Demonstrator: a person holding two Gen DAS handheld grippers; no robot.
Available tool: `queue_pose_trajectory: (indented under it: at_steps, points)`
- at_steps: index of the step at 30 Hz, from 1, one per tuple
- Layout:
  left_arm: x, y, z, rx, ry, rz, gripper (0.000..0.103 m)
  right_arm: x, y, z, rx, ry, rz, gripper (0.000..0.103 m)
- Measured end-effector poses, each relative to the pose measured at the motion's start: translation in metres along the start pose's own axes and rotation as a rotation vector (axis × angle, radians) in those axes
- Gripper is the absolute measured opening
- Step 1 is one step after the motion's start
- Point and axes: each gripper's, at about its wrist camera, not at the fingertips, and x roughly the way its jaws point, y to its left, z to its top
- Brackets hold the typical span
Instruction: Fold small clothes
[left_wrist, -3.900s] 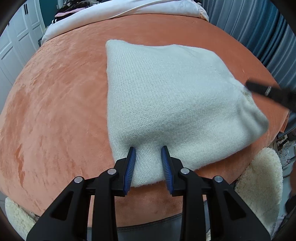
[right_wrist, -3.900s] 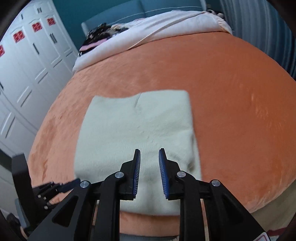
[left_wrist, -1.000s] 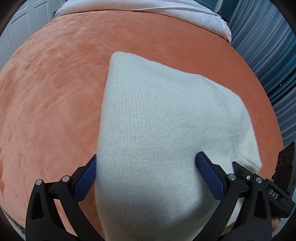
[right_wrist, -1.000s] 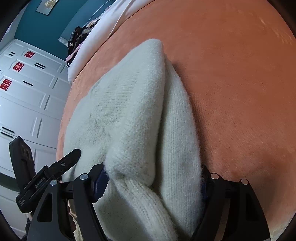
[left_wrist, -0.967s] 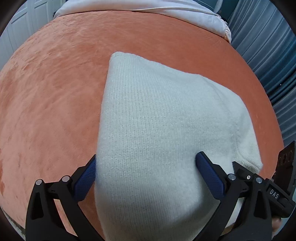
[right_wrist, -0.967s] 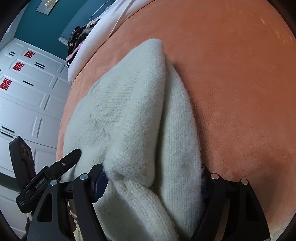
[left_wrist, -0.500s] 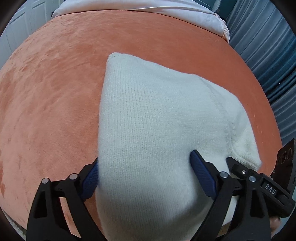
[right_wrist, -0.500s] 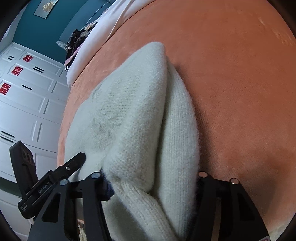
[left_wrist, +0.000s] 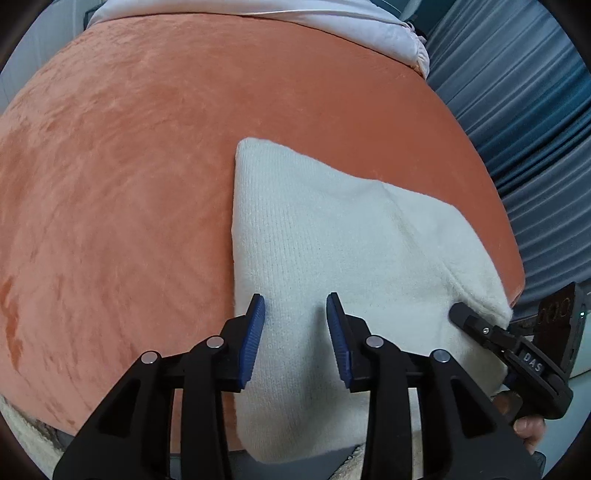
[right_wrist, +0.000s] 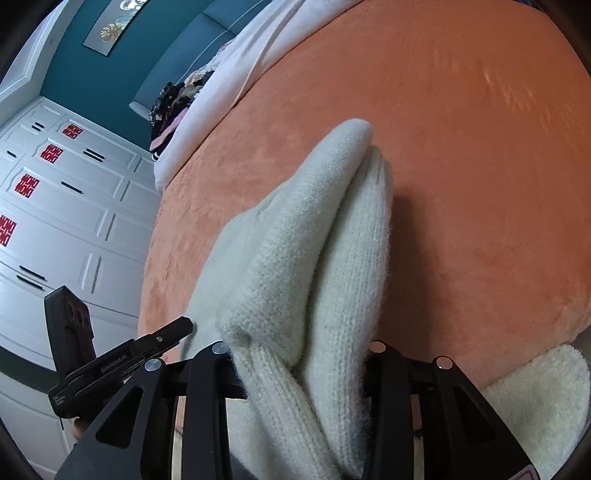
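Note:
A folded cream knit garment (left_wrist: 332, 236) lies on the orange bedcover (left_wrist: 129, 166), its near edge hanging over the bed's front. My left gripper (left_wrist: 295, 332) has closed onto the garment's near left part, its blue pads (left_wrist: 253, 332) pressing the knit bunched between them. My right gripper (right_wrist: 299, 365) is shut on the thick folded near right edge of the garment (right_wrist: 295, 258); the knit hides its pads. Each gripper shows in the other's view: the right one (left_wrist: 509, 350) and the left one (right_wrist: 122, 358).
A white sheet (left_wrist: 295, 18) and a pile of dark clothes (right_wrist: 177, 103) lie at the bed's far end. White wardrobe doors (right_wrist: 55, 221) stand at the left, blue curtains (left_wrist: 535, 129) at the right. A fluffy cream rug (right_wrist: 535, 398) lies below the bed's edge.
Both grippers have narrowed from wide open onto the garment's near edge. The garment's near edge has been drawn back toward the bed's front, off its earlier flat lie.

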Motion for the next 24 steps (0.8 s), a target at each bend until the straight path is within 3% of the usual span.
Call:
queue_pose_trajectory:
  at_steps: [2, 5, 7, 10, 12, 14, 15, 17, 18, 24]
  points:
    - [0.005, 0.017, -0.009, -0.084, 0.022, -0.030, 0.074, 0.004, -0.008, -0.005, 0.005, -0.002, -0.021, 0.034]
    - [0.020, 0.039, -0.018, -0.164, 0.024, -0.045, 0.086, 0.010, -0.024, -0.006, 0.062, 0.004, 0.015, 0.036]
    - [0.030, 0.042, -0.018, -0.178, 0.023, -0.091, 0.087, 0.014, -0.029, -0.006, 0.054, 0.012, 0.006, 0.038]
    - [0.055, 0.034, -0.011, -0.188, 0.076, -0.203, 0.087, 0.026, -0.038, -0.006, 0.072, 0.043, -0.015, 0.051]
    - [0.071, 0.024, -0.008, -0.174, 0.101, -0.190, 0.087, 0.035, -0.042, -0.006, 0.089, 0.056, -0.025, 0.056]
    - [0.074, 0.018, -0.006, -0.178, 0.094, -0.177, 0.083, 0.039, -0.046, -0.005, 0.101, 0.058, -0.021, 0.054]
    - [0.071, 0.016, -0.005, -0.183, 0.088, -0.174, 0.080, 0.036, -0.043, -0.004, 0.100, 0.050, -0.013, 0.044]
    - [0.055, 0.010, -0.003, -0.171, 0.060, -0.184, 0.062, 0.023, -0.031, -0.001, 0.060, 0.012, 0.009, 0.036]
    - [0.044, 0.007, -0.002, -0.156, 0.040, -0.192, 0.059, 0.014, -0.020, 0.000, 0.026, -0.010, 0.026, 0.034]
    - [-0.060, -0.004, 0.015, -0.103, -0.153, -0.291, 0.056, -0.058, 0.083, 0.010, -0.213, -0.179, 0.103, 0.033]
